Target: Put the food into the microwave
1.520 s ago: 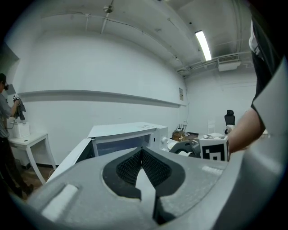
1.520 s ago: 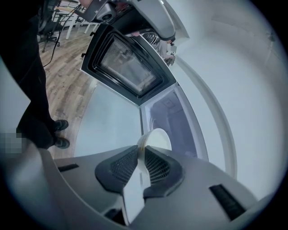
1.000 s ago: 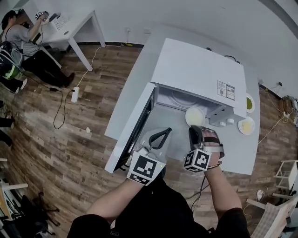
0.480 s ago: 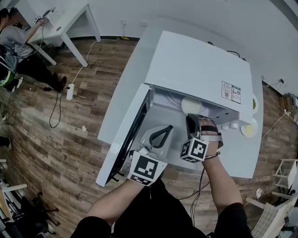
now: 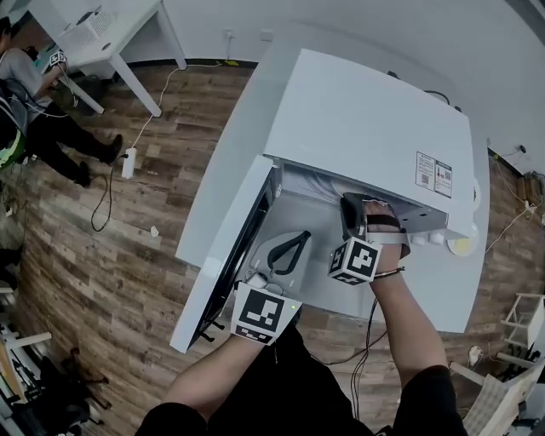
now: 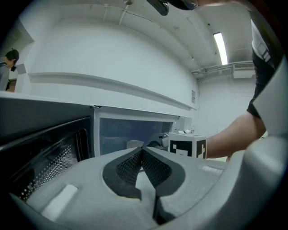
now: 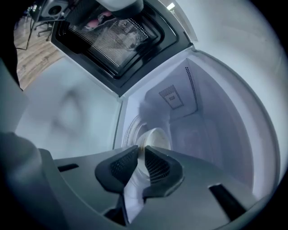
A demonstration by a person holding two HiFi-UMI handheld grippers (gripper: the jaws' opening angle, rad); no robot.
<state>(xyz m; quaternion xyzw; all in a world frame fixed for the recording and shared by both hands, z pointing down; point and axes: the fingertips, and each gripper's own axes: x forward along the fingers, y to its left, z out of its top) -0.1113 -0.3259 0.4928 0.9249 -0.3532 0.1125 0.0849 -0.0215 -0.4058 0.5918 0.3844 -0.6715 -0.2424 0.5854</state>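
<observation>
Jaws of right gripper (image 7: 140, 152) clamp white dish (image 7: 156, 136) inside microwave (image 7: 216, 112).

Office-like lab — desk (image 5: 136, 15), power strip (image 5: 129, 162)

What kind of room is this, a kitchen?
Probably not a home kitchen; more like an office or lab room. The microwave sits on a plain white table, a power strip lies on the wood-look floor, and a person sits at a white desk.
</observation>
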